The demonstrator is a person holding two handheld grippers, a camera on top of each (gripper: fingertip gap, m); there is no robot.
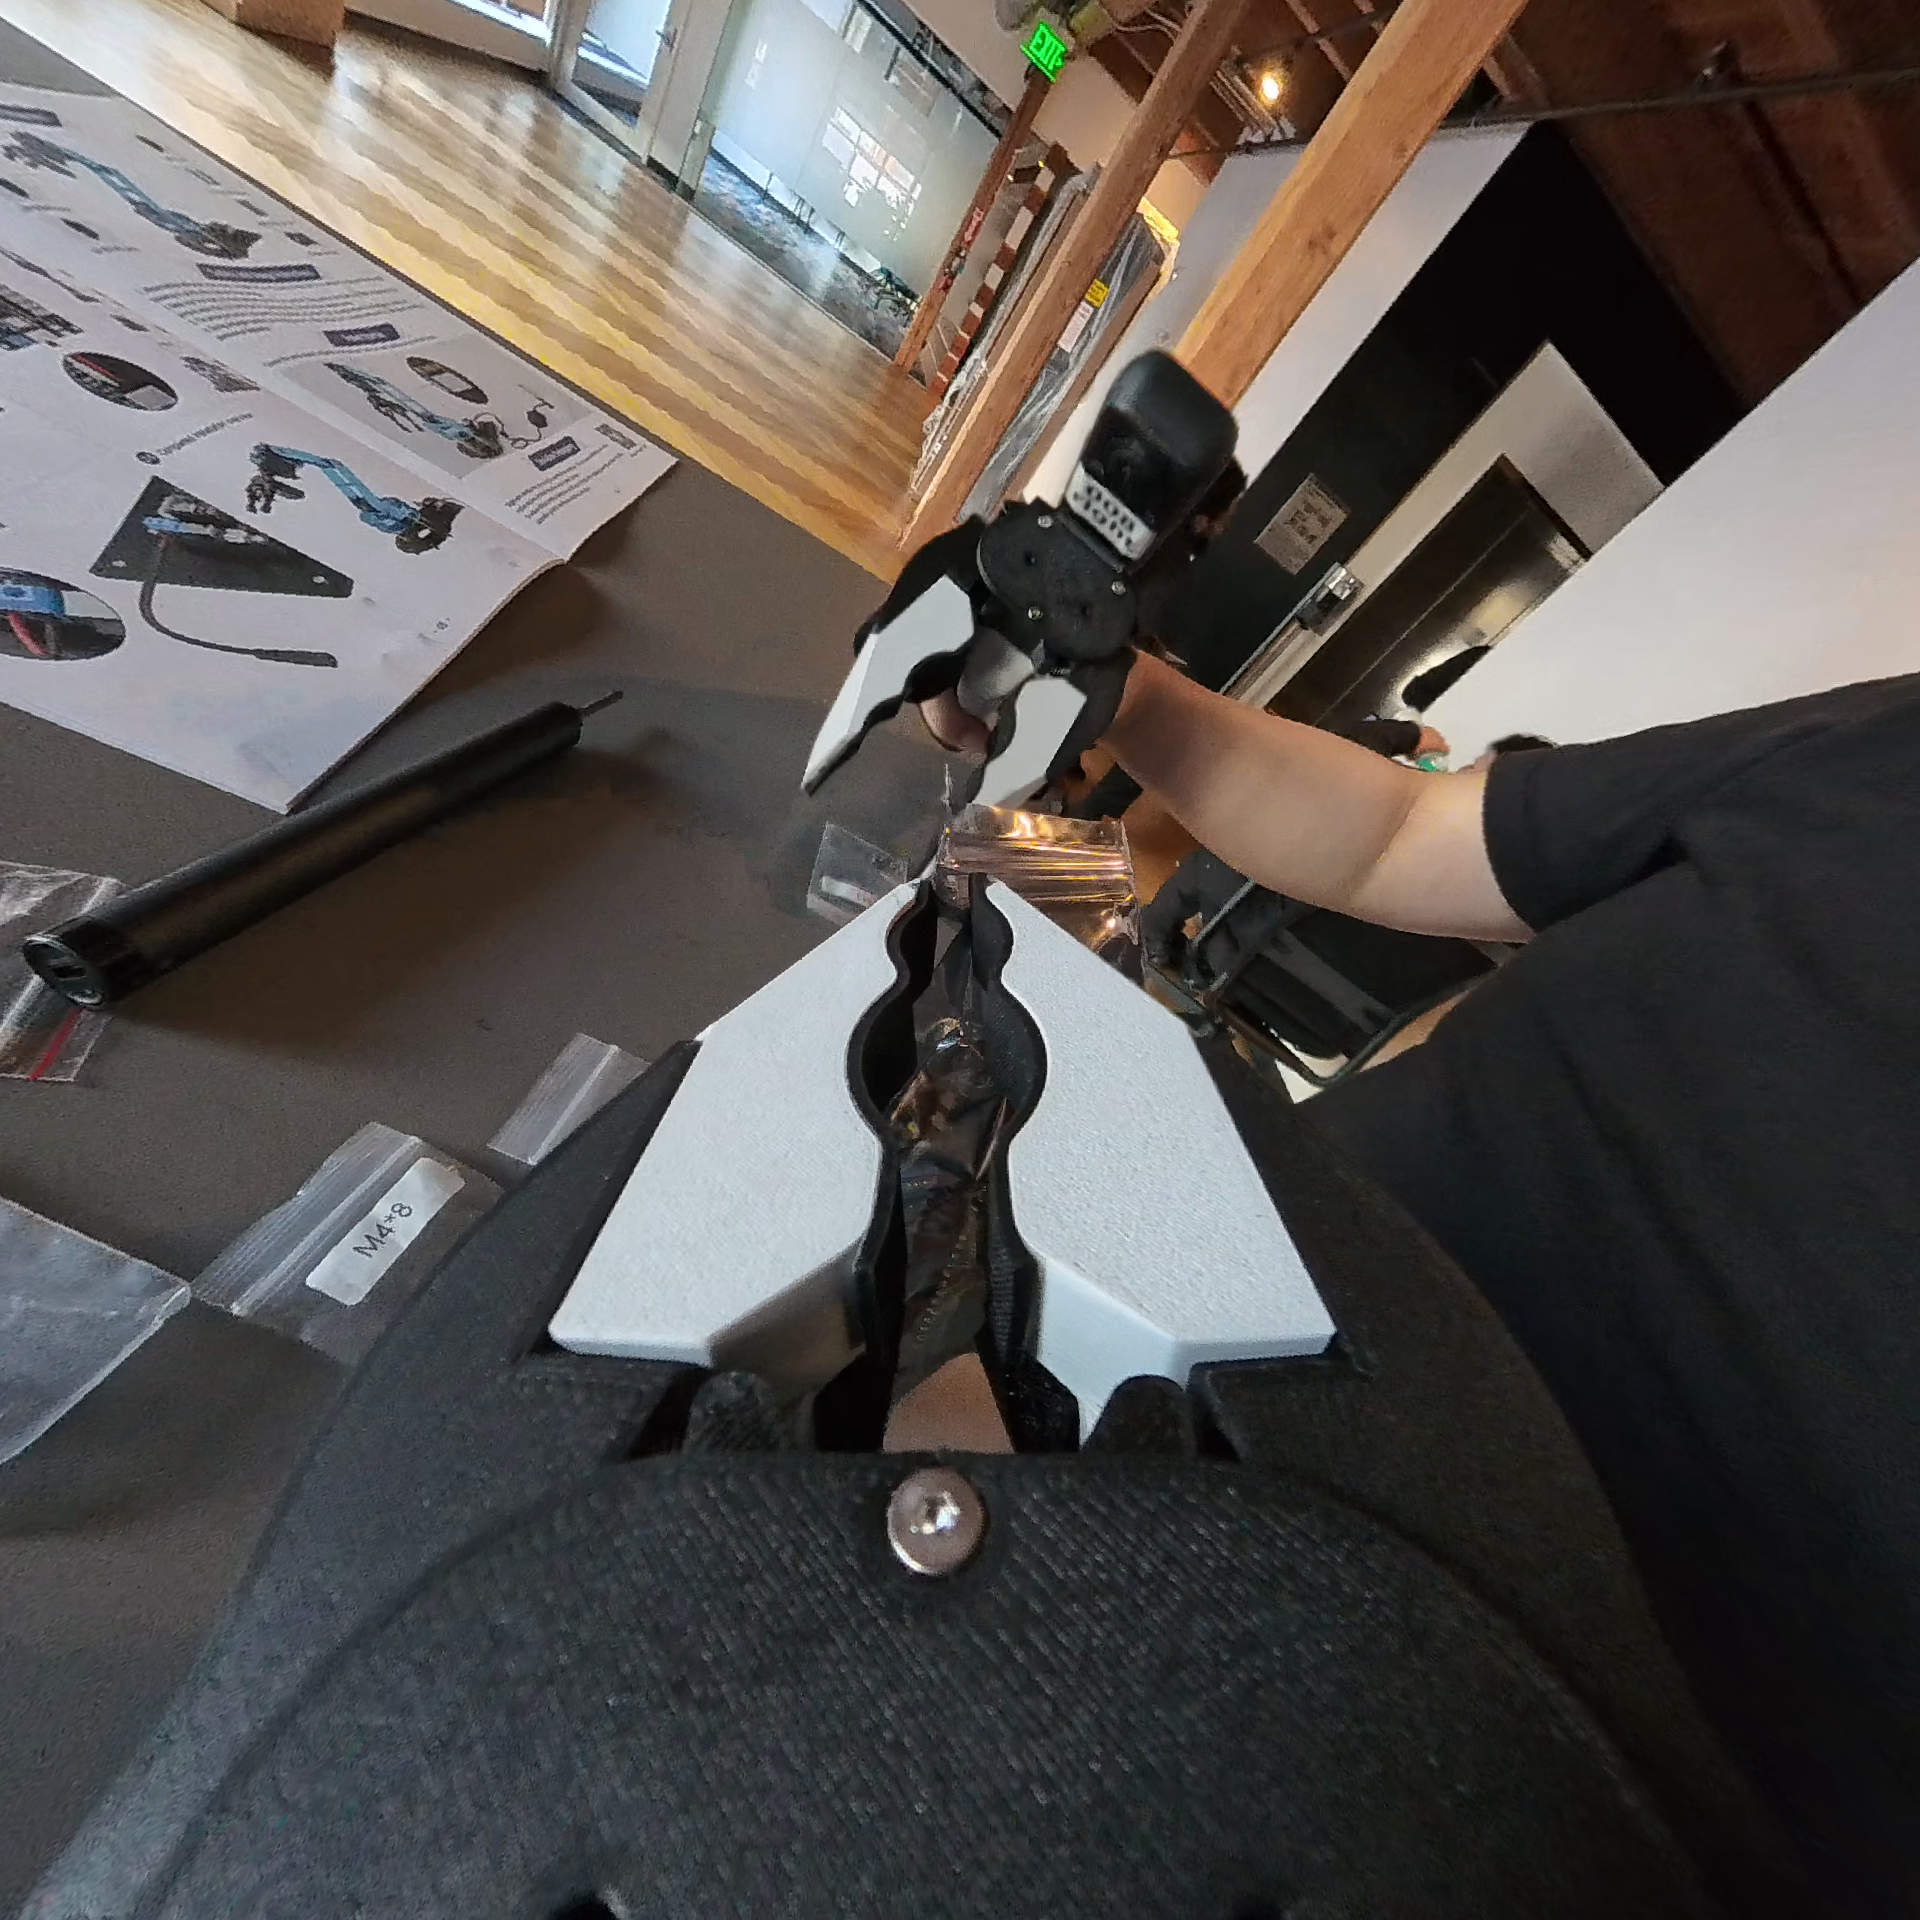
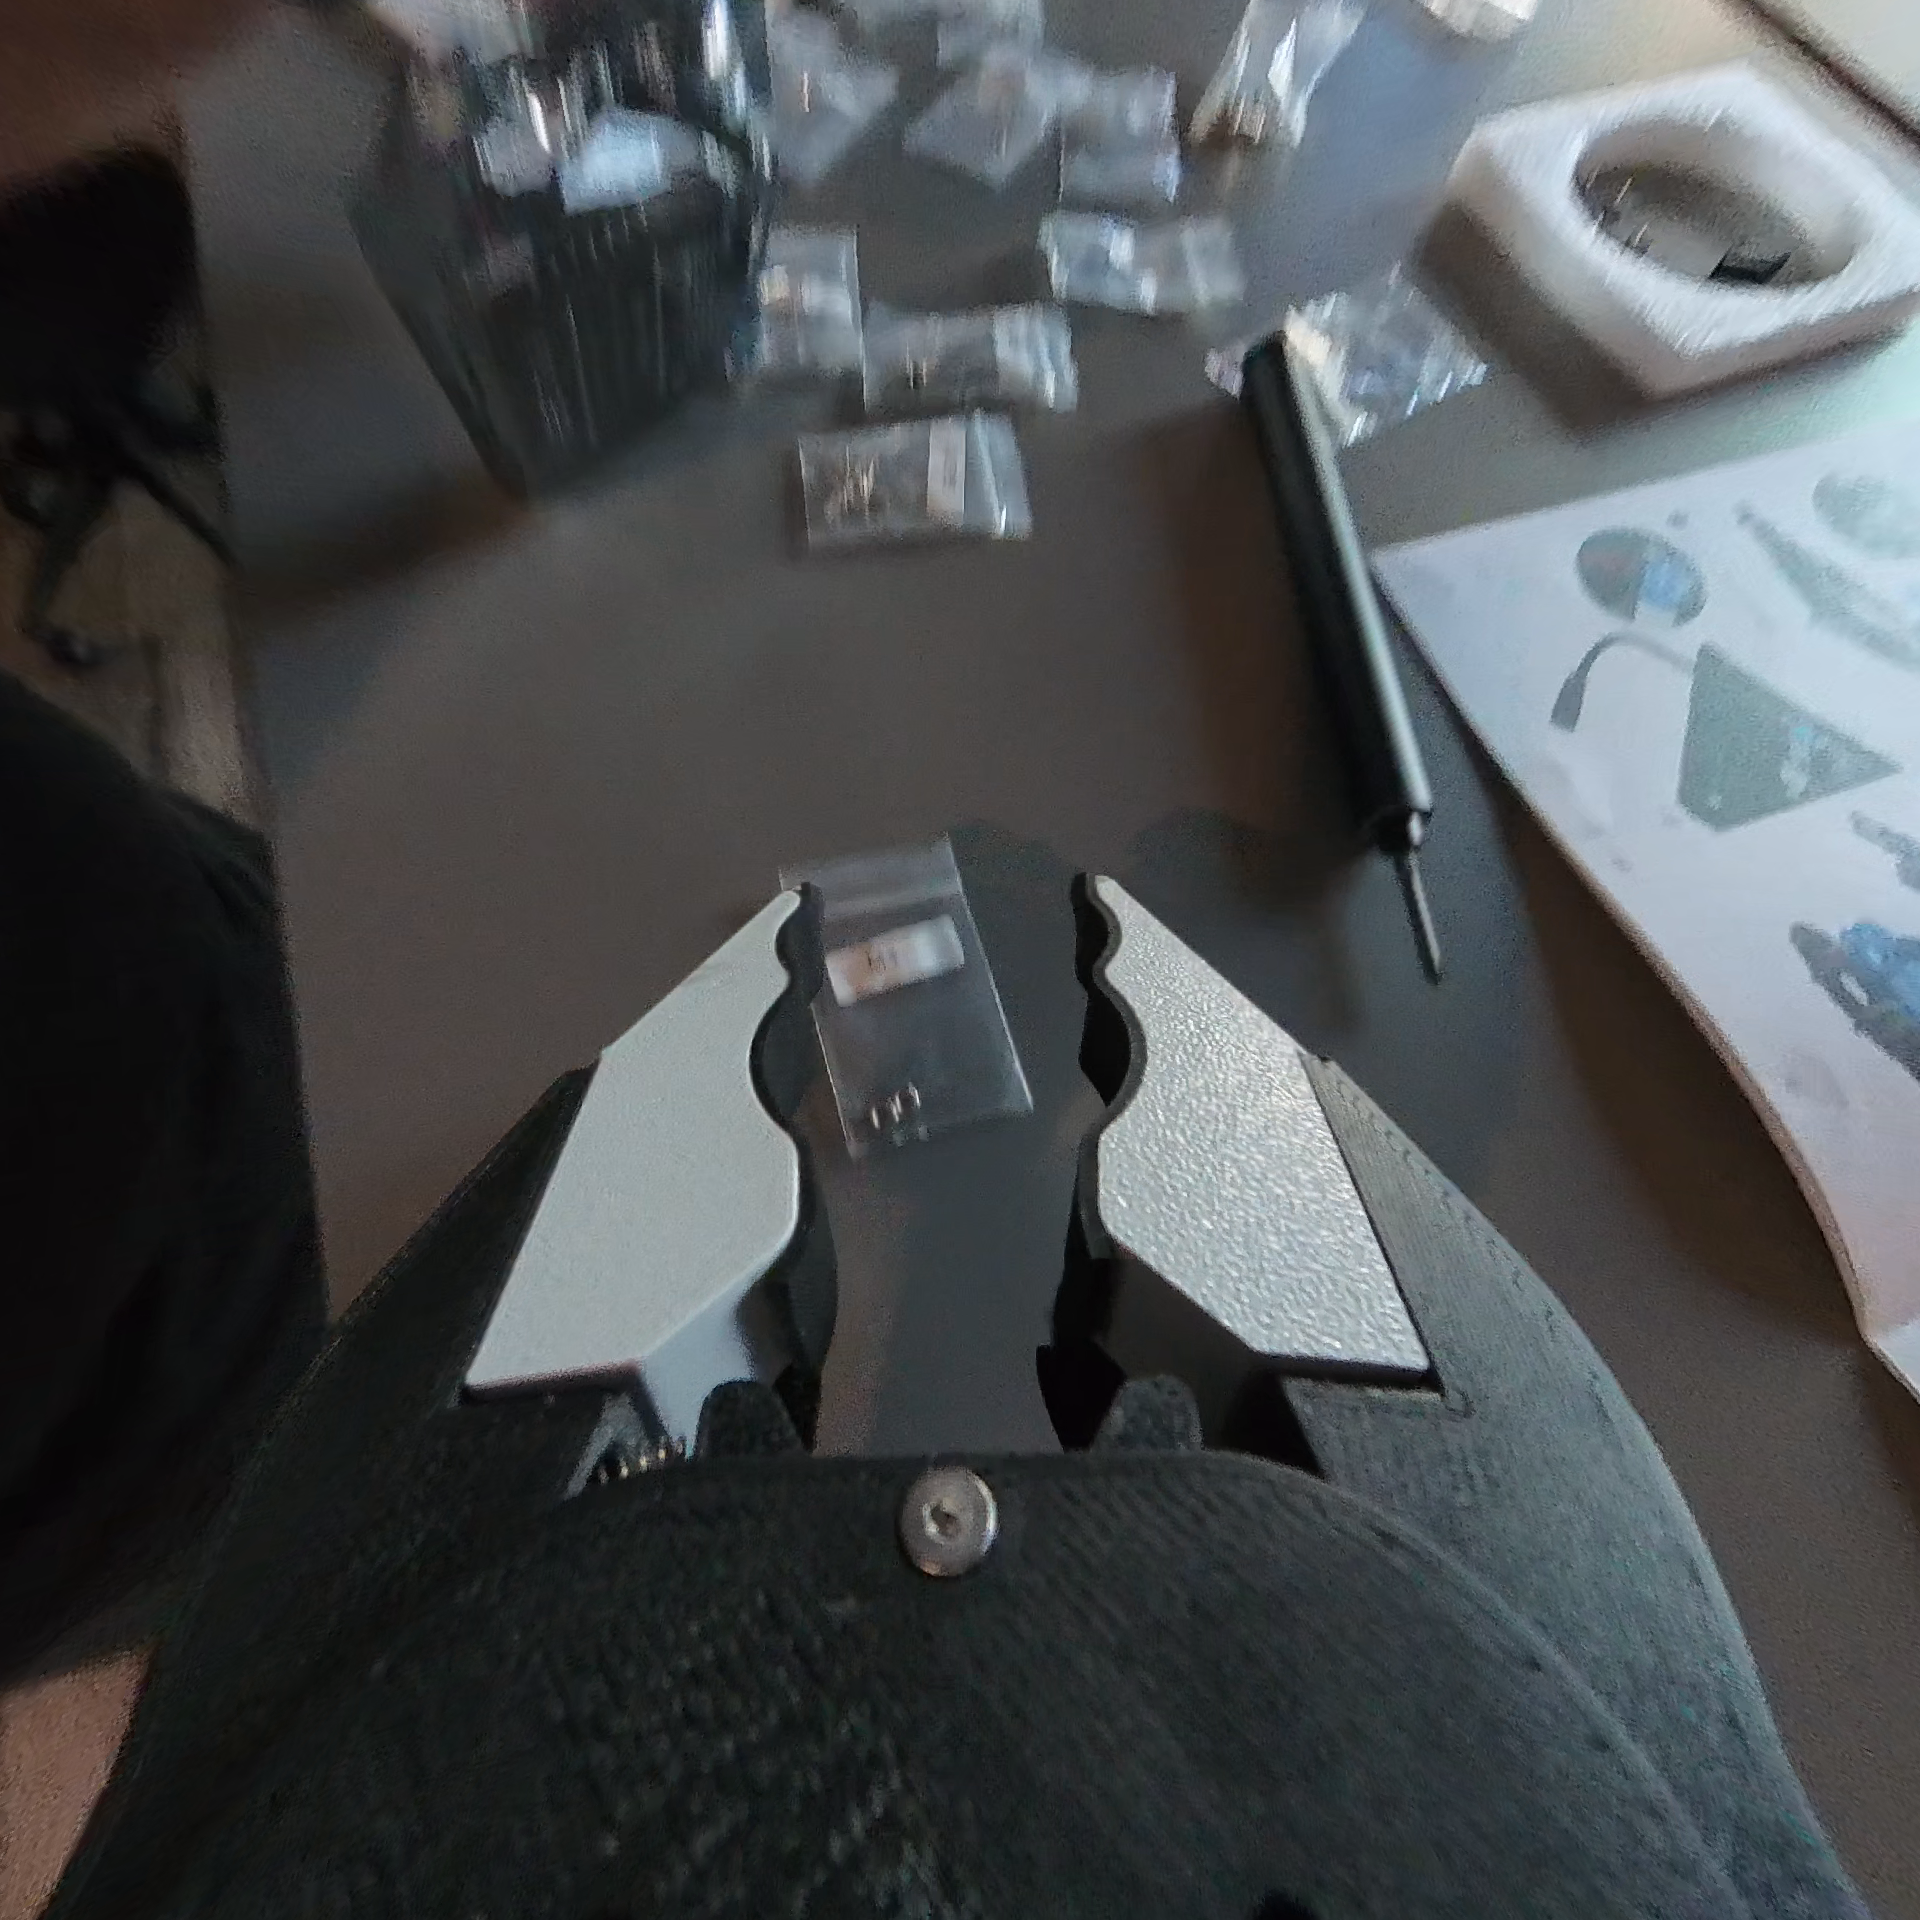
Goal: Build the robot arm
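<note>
My left gripper (image 1: pixel 954 894) is shut on a clear plastic zip bag (image 1: pixel 1039 862). The bag's top sticks out past the fingertips and its crumpled body sits between the jaws, raised off the table. My right gripper (image 2: pixel 940 894) is open and empty. It hovers over a small clear zip bag (image 2: pixel 914 1029) with a white label and a few small screws, which lies flat on the dark table (image 2: pixel 623 727). The right gripper also shows in the left wrist view (image 1: pixel 925 779), open, just beyond the held bag and above another small bag (image 1: pixel 852 883).
A black screwdriver (image 2: pixel 1340 613) (image 1: pixel 301 842) lies next to an open illustrated manual (image 2: pixel 1714 779) (image 1: pixel 260 416). Several small parts bags (image 2: pixel 935 312) (image 1: pixel 384 1236), a black container (image 2: pixel 592 260) and a white foam block (image 2: pixel 1662 229) lie farther off. The person's arm (image 1: pixel 1299 810) reaches across. Left tips to right tips: about 15 centimeters. The black screwdriver (image 1: pixel 301 842) is about equally far from each gripper, around 15 centimeters.
</note>
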